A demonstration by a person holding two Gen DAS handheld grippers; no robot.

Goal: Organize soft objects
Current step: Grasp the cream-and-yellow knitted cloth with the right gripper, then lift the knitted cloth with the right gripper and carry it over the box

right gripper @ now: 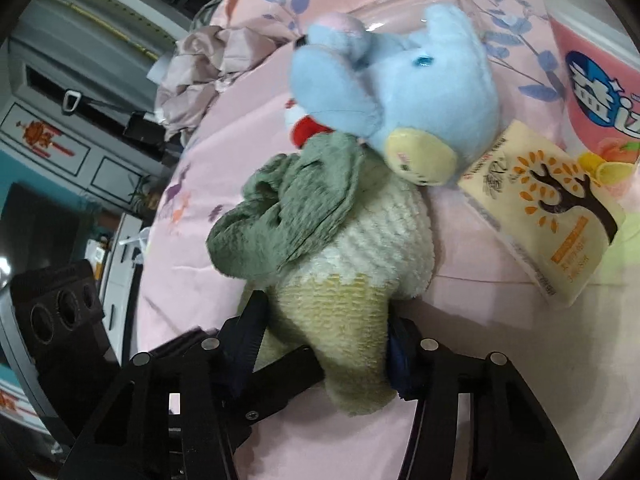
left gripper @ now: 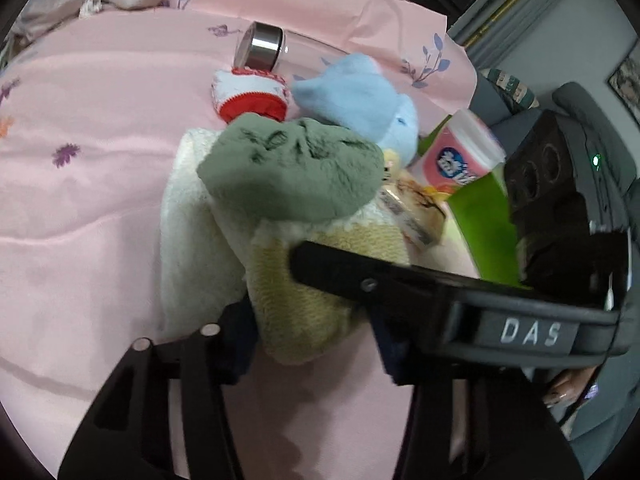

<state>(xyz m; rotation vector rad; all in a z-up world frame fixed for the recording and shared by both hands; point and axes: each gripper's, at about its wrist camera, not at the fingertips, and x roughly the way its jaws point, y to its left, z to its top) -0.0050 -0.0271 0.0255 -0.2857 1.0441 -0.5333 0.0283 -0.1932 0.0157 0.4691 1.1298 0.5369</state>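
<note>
Ice-cream plush point(right gripper: 340, 312) sits clamped between the right tongs point(right gripper: 324, 344).

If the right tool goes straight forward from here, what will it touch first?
The right tool already grips the ice-cream plush at its cone. Straight ahead lies the green cloth, then probably the blue plush; depth is unclear.

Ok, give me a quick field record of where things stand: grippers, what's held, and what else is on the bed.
left gripper: shut on the ice-cream cone plush
right gripper: shut on the same plush, at its cone end
ice-cream cone plush: lying on the pink bedsheet
green cloth: draped over the plush's white top
blue plush toy: touching the plush's top
tissue pack: beside the plush
steel-capped bottle: lying behind
</note>
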